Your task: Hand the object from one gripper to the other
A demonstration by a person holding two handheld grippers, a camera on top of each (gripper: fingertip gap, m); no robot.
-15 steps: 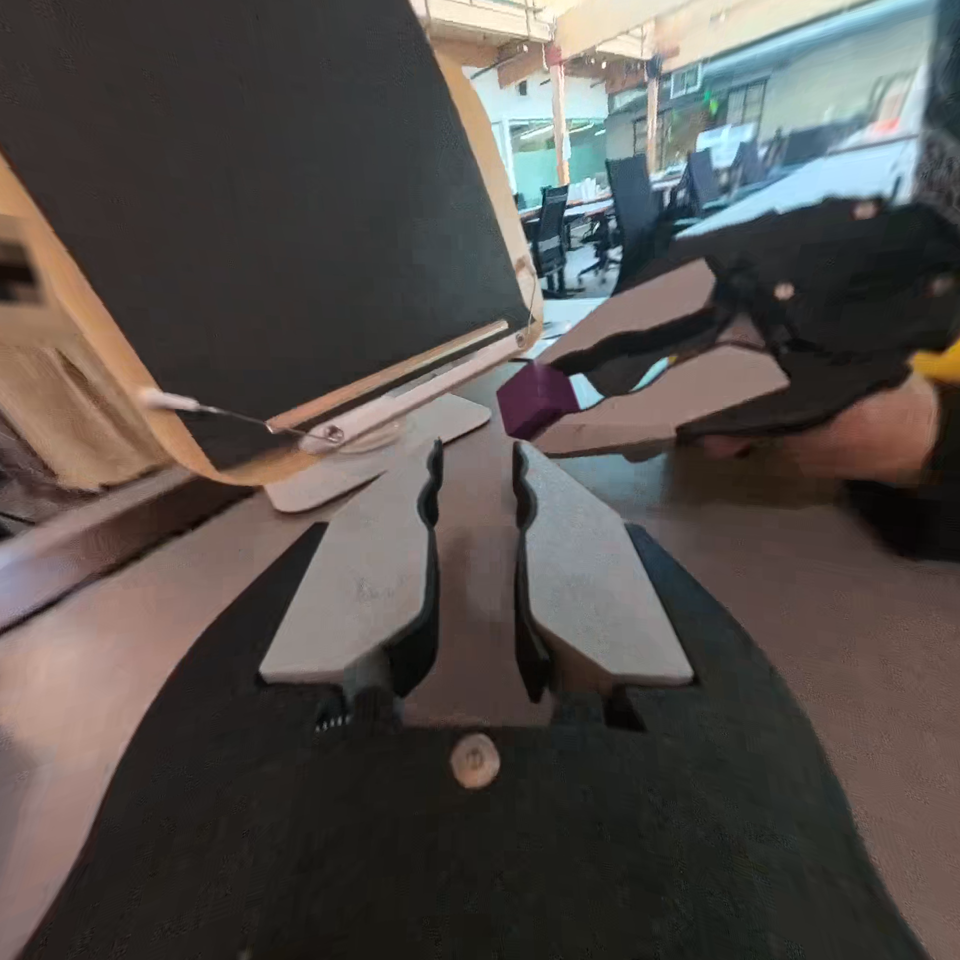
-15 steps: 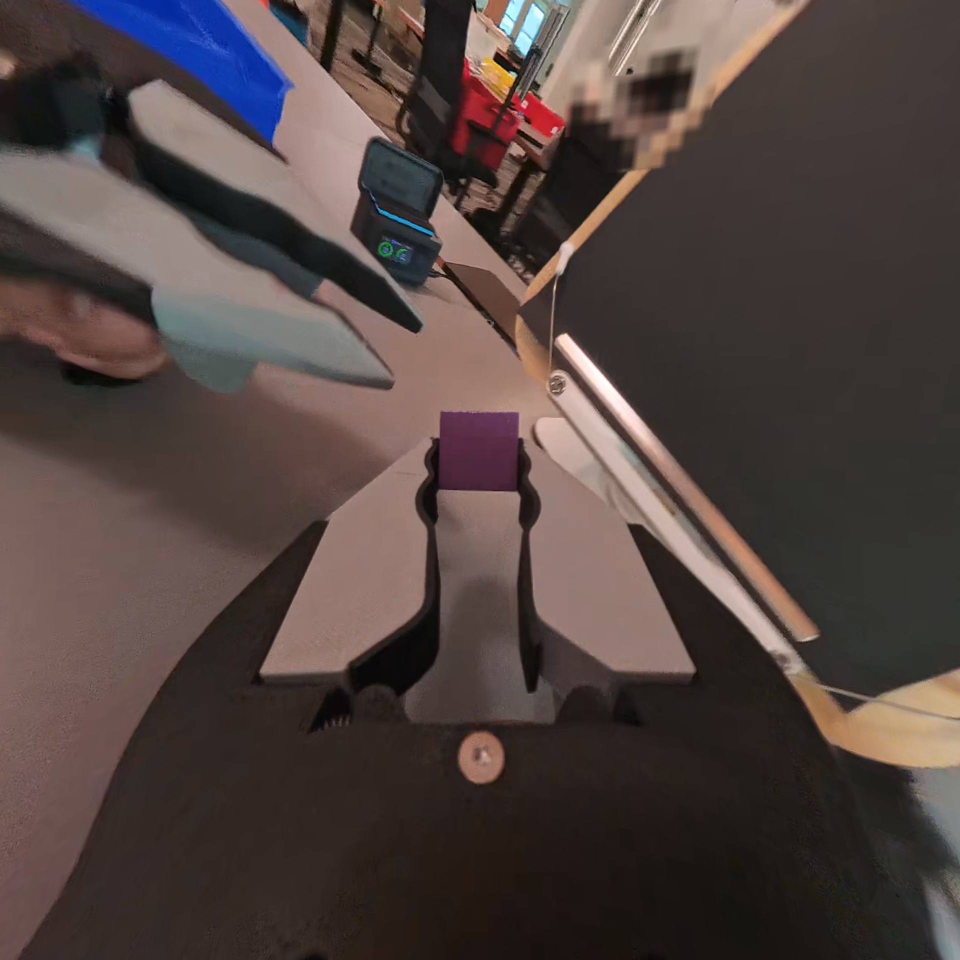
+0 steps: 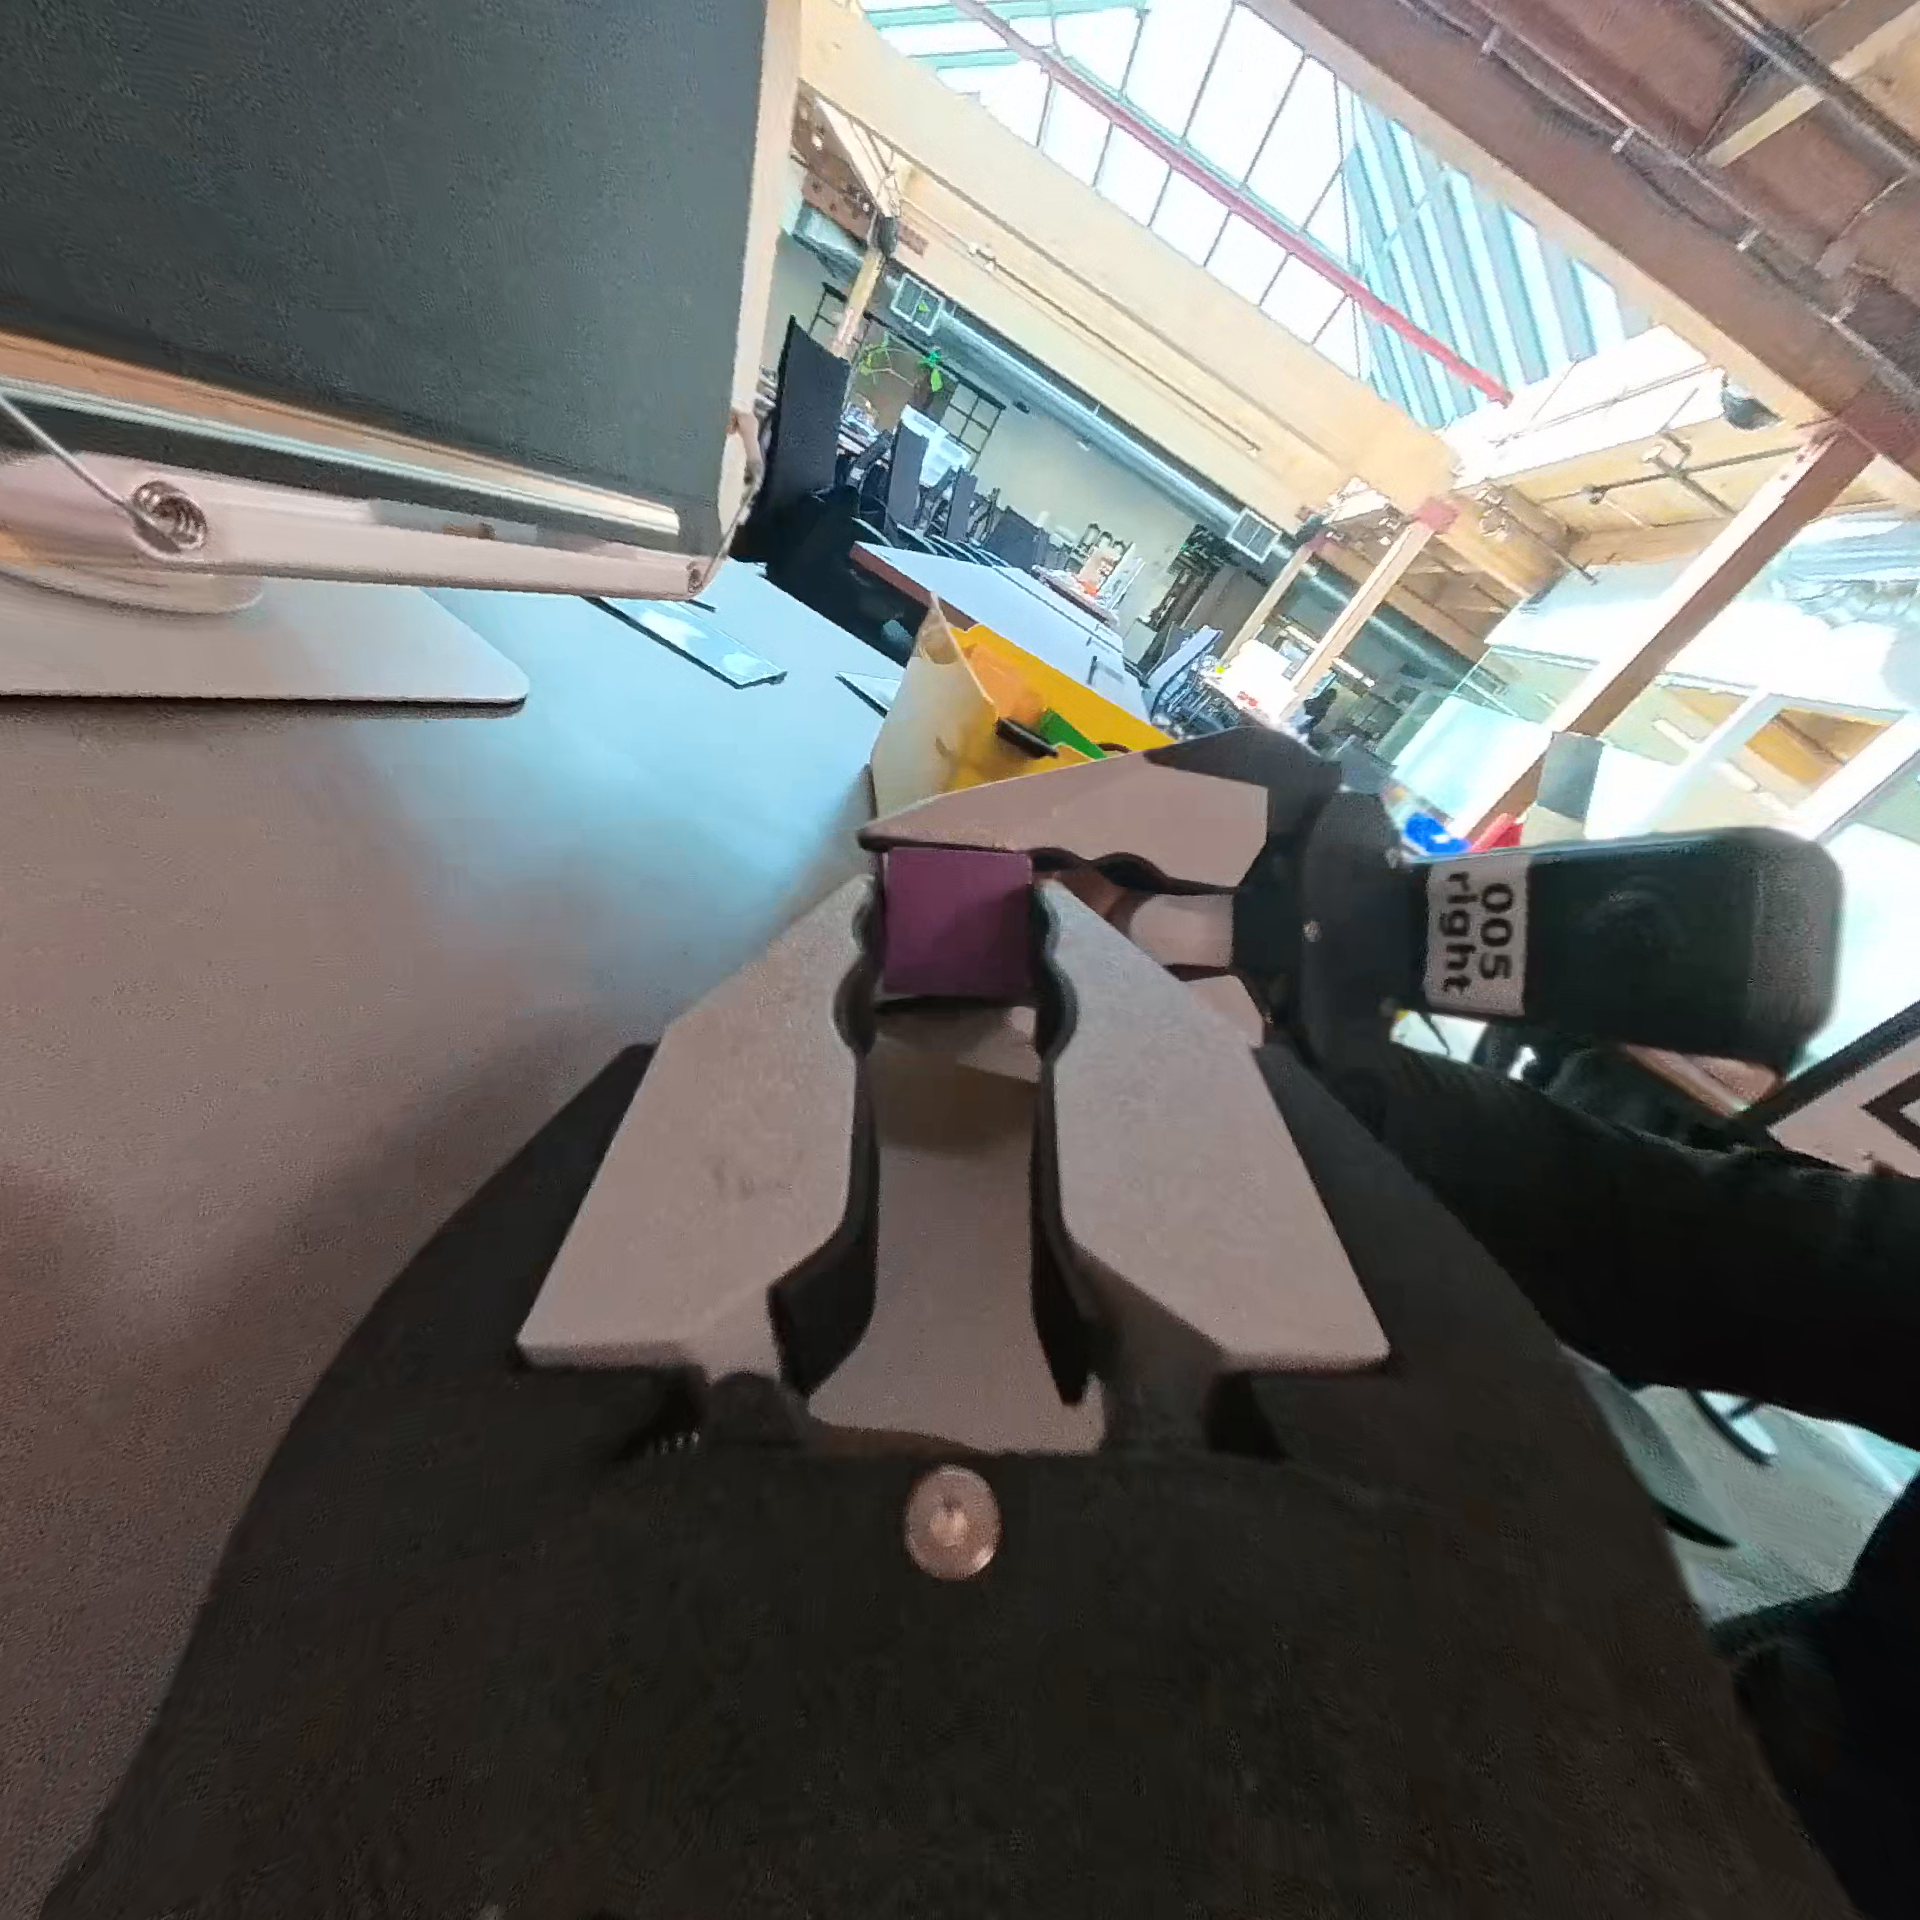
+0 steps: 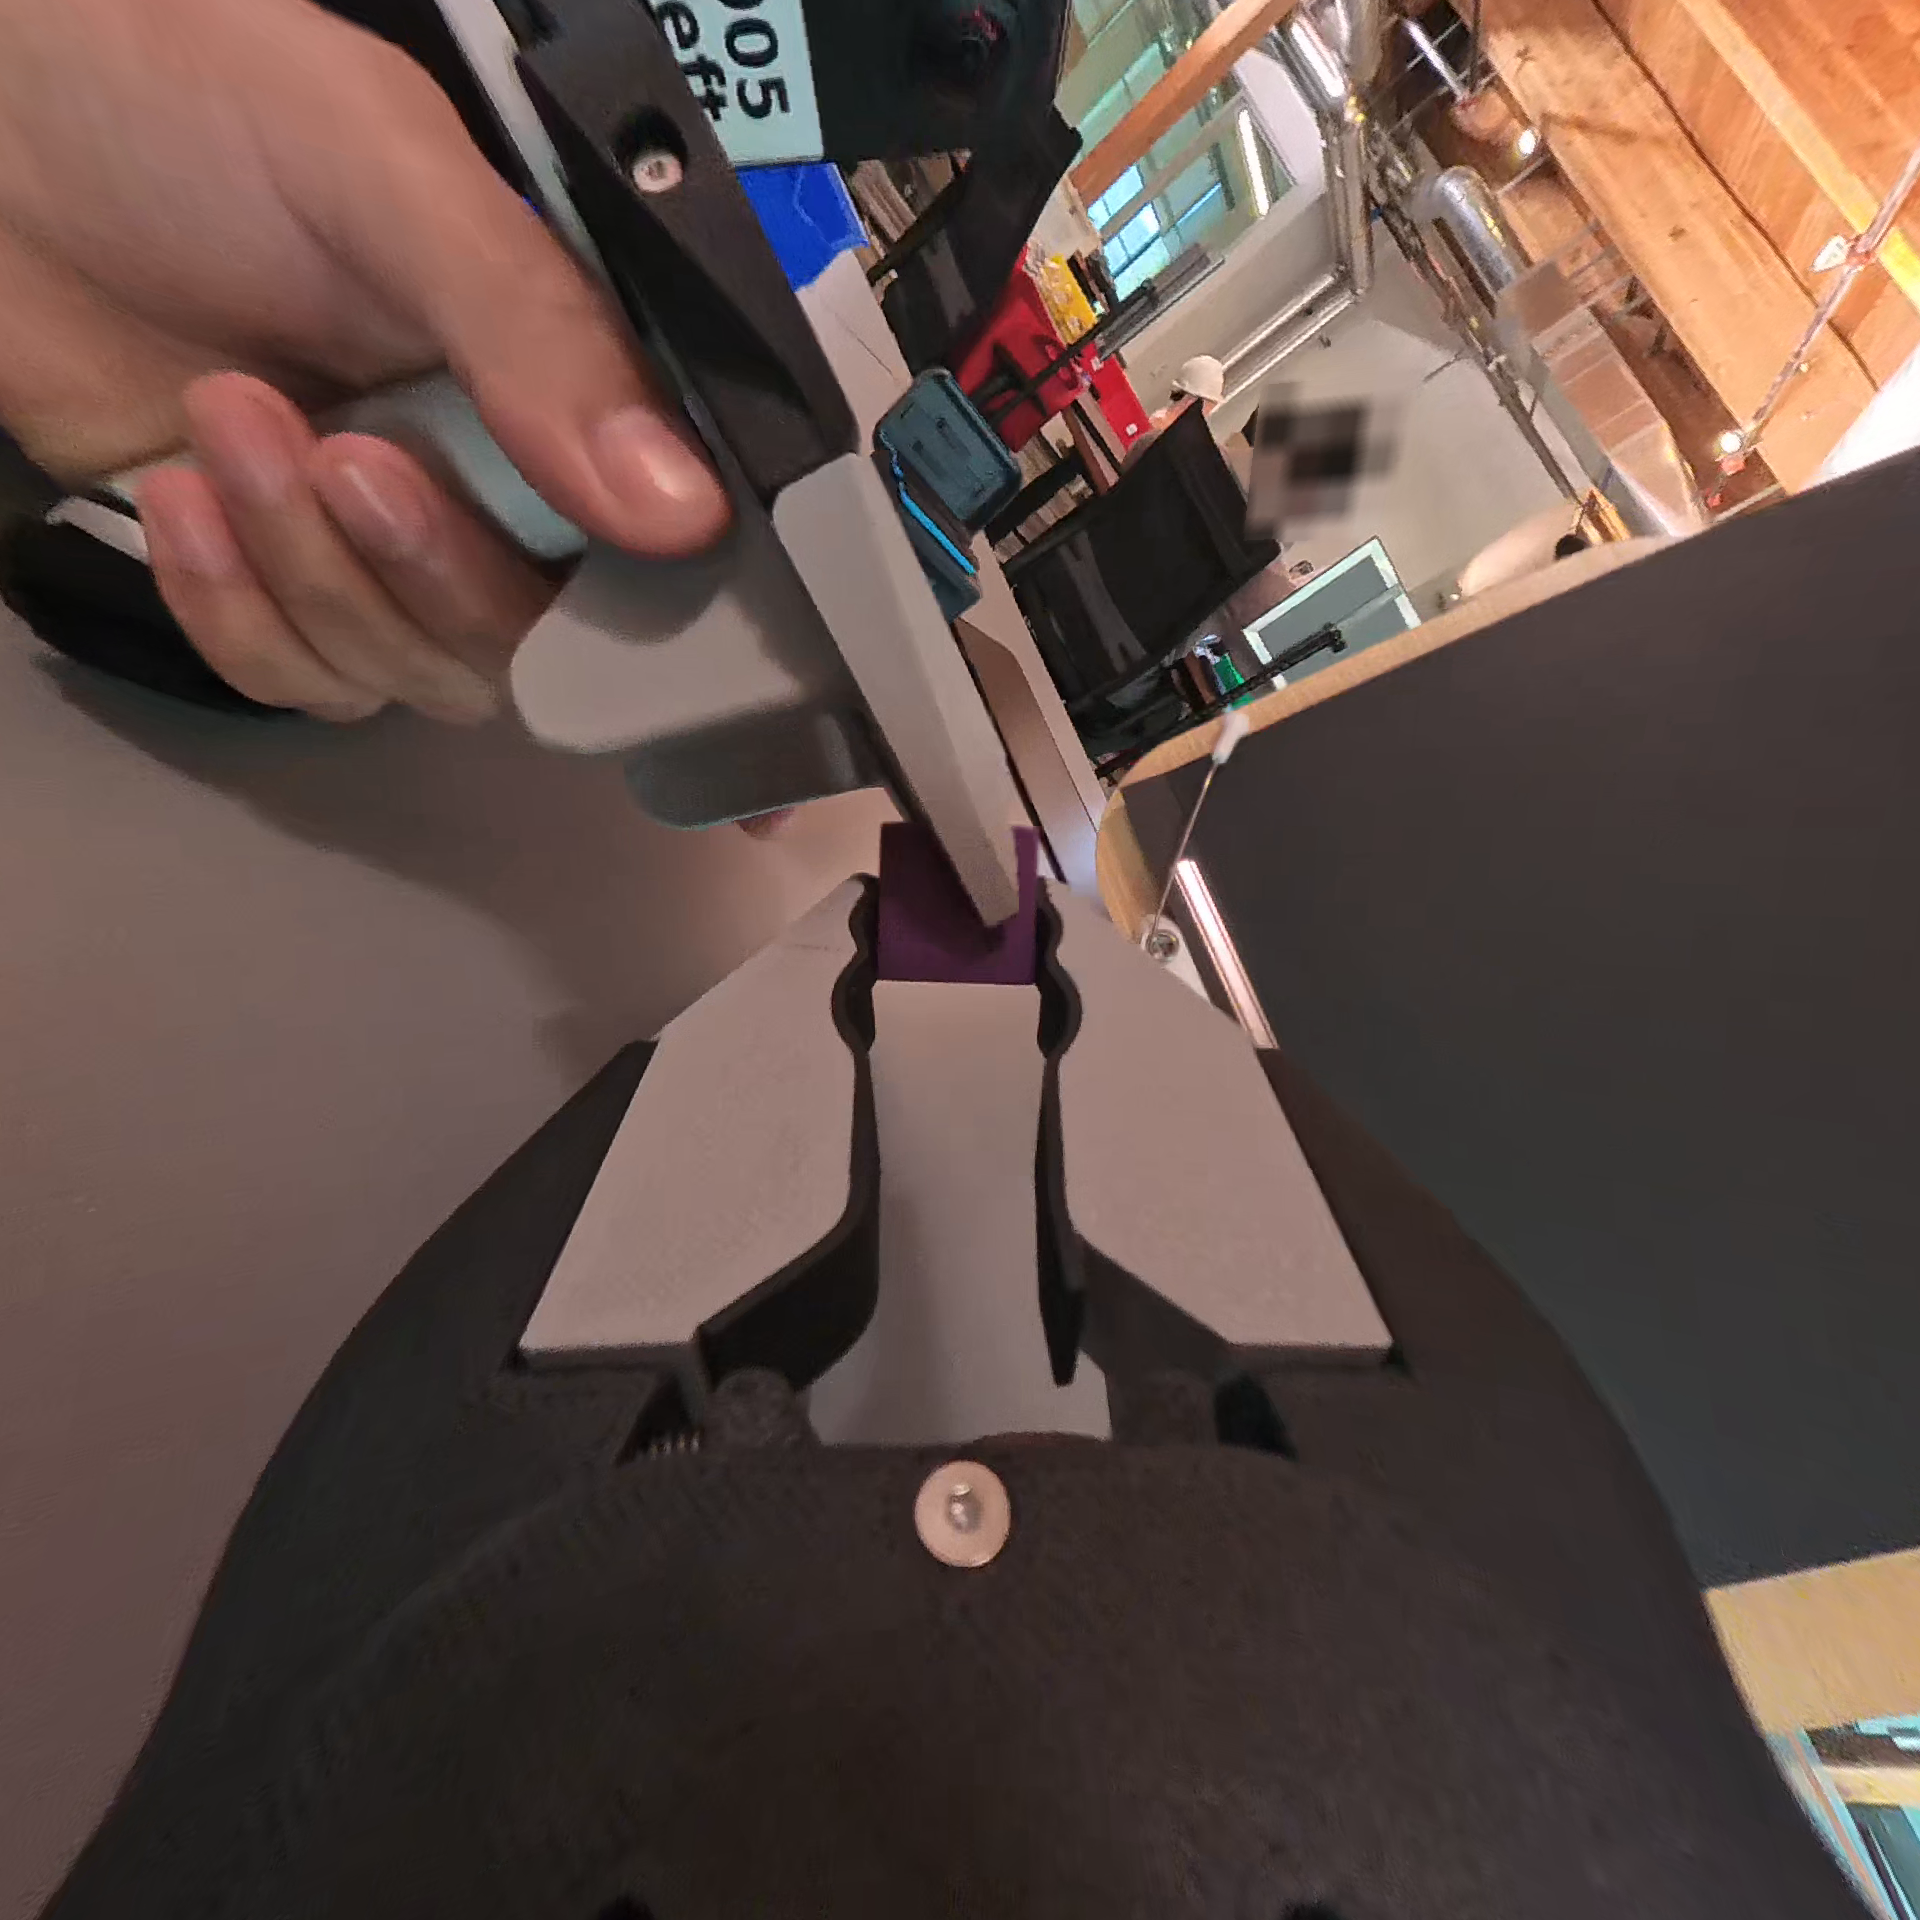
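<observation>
Upper left of the left wrist view: a dark board [image 3: 364, 208] on a pale stand, over the grey table [image 3: 312, 935].

Centre of that view: left gripper [image 3: 954, 966], half a second ago empty and well apart from the load, now brought in and narrowed onto the purple cube [image 3: 951, 925], fingertips touching its two sides.

Centre of the right wrist view: right gripper [image 4: 956, 935], pinching the same cube as before, barely parted to its width. Crosses the other pair at roughly a right angle, so grips different faces.

Means a shared hold in mid-air above the table: receiving side seemingly secured, release by the right probably next.

Right of centre in the left wrist view: yellow box [image 3: 1039, 717] holding an orange block [image 3: 1003, 665] and a green piece [image 3: 1070, 732].

Top of the right wrist view: blue bin [image 4: 800, 213], contents hidden.
</observation>
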